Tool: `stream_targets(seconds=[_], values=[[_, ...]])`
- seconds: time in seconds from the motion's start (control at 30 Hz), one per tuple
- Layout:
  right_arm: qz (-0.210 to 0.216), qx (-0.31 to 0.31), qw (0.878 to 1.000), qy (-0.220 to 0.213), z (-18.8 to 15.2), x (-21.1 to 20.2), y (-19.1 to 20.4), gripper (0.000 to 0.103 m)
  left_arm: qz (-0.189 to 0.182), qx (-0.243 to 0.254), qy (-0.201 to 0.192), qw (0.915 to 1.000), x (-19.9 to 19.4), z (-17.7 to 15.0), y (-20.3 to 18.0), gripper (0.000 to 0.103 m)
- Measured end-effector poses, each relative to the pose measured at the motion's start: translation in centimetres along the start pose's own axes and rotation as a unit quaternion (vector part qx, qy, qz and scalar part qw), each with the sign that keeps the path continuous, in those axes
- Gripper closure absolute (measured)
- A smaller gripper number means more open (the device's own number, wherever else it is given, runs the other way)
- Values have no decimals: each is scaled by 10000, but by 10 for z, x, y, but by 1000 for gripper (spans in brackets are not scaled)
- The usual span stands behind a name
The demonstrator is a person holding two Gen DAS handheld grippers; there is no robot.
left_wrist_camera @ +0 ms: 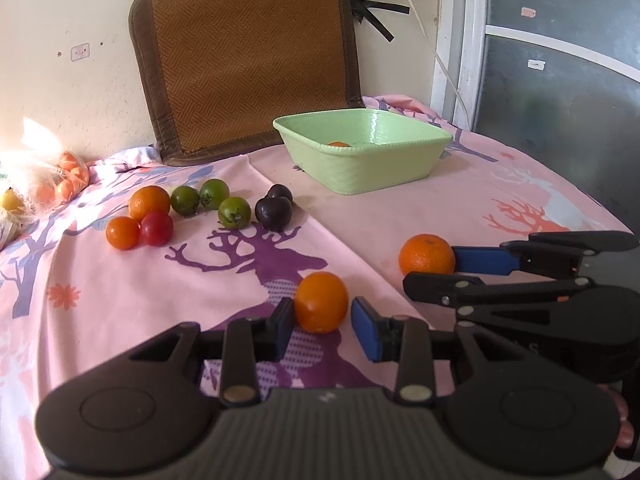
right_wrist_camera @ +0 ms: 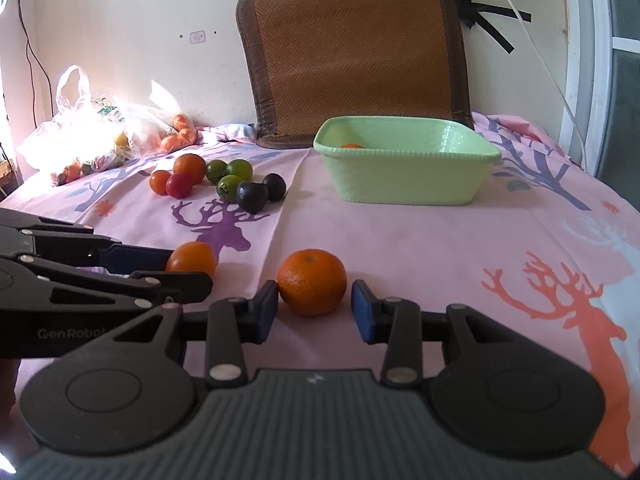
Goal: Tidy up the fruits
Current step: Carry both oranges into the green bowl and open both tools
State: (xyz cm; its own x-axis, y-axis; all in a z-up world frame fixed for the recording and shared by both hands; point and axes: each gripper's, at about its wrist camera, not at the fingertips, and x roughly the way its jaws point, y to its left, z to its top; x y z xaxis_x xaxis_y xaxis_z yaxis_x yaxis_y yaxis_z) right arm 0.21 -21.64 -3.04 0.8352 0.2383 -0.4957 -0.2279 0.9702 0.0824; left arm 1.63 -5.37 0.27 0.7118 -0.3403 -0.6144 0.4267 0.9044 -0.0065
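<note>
A small smooth orange (left_wrist_camera: 321, 300) rests on the pink cloth between the blue pads of my left gripper (left_wrist_camera: 324, 308), which is shut on it. To its right a dimpled mandarin (right_wrist_camera: 312, 280) lies between the pads of my right gripper (right_wrist_camera: 315, 288). The left pad touches the mandarin and a sliver of cloth shows at the right pad, so this gripper is open. Each gripper shows side-on in the other view, the two standing side by side. The green basket (right_wrist_camera: 404, 184) stands farther back, with one orange fruit (right_wrist_camera: 352, 146) inside.
A cluster of fruit lies at the back left: an orange (left_wrist_camera: 149, 202), two red tomatoes, three green fruits (left_wrist_camera: 234, 212) and two dark purple ones (left_wrist_camera: 274, 214). Plastic bags of fruit (right_wrist_camera: 92, 140) sit by the wall. A woven mat (right_wrist_camera: 356, 52) leans behind the basket.
</note>
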Motion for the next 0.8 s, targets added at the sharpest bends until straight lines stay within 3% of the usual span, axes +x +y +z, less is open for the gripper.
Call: stream_targets(seconds=[0.03, 0.2, 0.43, 0.6, 0.8], values=[[32, 1, 10000, -2, 0, 0, 0, 64, -13, -7, -8, 10000, 0, 0, 0, 73], [-32, 57, 9998, -194, 2, -2, -3, 65, -285, -118, -131, 9994, -1, 21, 6, 73], [-525, 281, 9934, -982, 50, 4, -39, 65, -592, -92, -583, 9965, 39, 106, 8, 73], [-700, 370, 9917, -1012, 75, 33, -62, 65, -670, -213, -329, 9970, 97, 148, 10, 73], [-815, 308, 9930, -794, 78, 60, -71, 64, -628, -363, 75, 9973, 140, 158, 12, 72]])
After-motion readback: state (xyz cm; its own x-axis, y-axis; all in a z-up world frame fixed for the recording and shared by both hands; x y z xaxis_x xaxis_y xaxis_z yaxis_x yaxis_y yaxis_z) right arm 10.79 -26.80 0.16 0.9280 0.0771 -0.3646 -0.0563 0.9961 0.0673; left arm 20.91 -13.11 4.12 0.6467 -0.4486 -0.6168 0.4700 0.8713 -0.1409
